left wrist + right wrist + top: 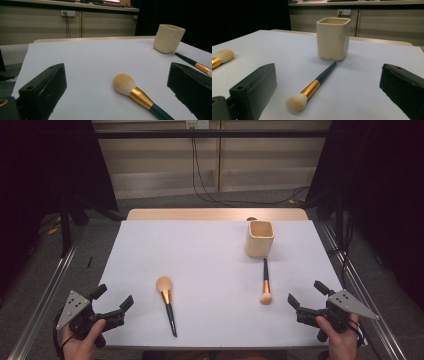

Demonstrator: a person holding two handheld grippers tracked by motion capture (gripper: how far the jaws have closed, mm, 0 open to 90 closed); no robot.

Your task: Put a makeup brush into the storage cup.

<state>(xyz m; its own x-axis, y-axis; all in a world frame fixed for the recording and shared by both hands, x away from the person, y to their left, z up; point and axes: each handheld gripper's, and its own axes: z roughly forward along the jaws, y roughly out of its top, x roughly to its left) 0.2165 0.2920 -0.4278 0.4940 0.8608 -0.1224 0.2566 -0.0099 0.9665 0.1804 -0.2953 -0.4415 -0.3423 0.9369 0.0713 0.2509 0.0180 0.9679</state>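
Two makeup brushes lie flat on the white table. The left brush has its pale bristles pointing away from me and a dark handle with a gold ferrule; it also lies ahead of the left jaws. The right brush has its bristles toward me and its handle tip near a cream square cup. My left gripper rests open at the near left corner, empty. My right gripper stands open at the near right, empty, facing the right brush and the cup.
A wooden table edge runs behind the white surface. Metal rails flank the table on both sides. Black cables hang down the back wall onto the grey floor. Dark curtains stand at the far left and right.
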